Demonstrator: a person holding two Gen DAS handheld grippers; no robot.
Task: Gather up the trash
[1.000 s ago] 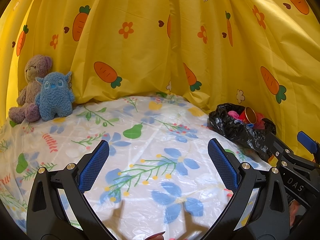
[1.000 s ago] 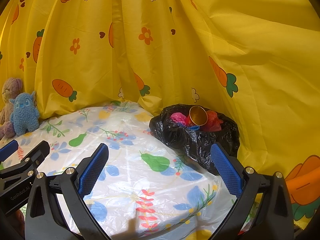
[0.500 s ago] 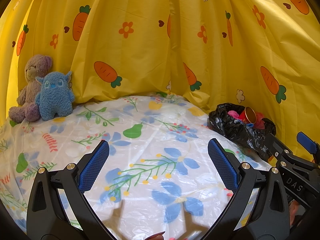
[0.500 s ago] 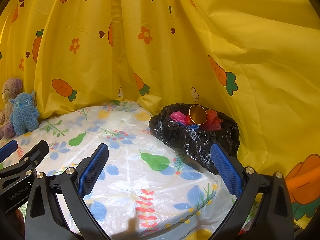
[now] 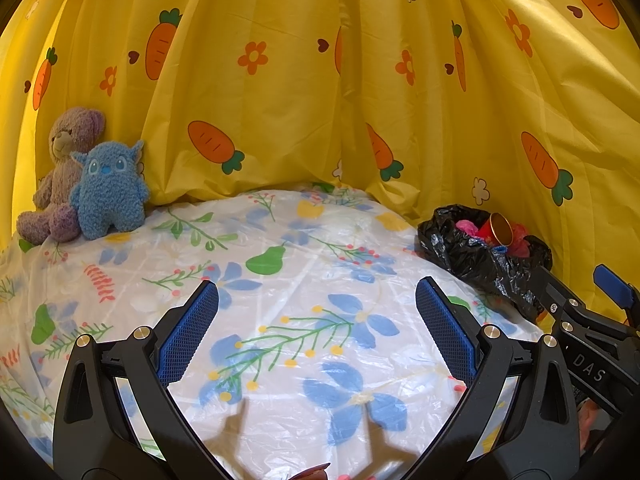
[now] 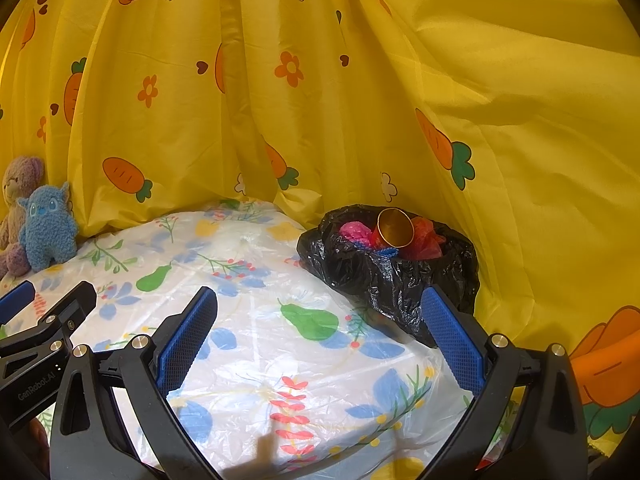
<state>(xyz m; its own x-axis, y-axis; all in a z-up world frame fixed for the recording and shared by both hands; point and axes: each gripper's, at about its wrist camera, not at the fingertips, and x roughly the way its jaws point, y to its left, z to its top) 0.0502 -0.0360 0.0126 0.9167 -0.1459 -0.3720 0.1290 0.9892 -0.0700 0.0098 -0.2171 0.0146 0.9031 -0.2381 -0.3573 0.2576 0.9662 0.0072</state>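
Right wrist view: bag sits full at table's far right edge.
Both grippers, left and right, are apart and empty; cup may roll out if bag is pulled.

A yellow carrot-print curtain hung behind the table, whose floral plastic cover glared under bright light.

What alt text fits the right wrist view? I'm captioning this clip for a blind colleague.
An open right gripper hovers empty over a floral plastic tablecloth, facing a black trash bag holding a red cup and crumpled pink and red scraps. Two plush toys sit far left against a yellow carrot-print curtain; the left gripper shows at the left edge.
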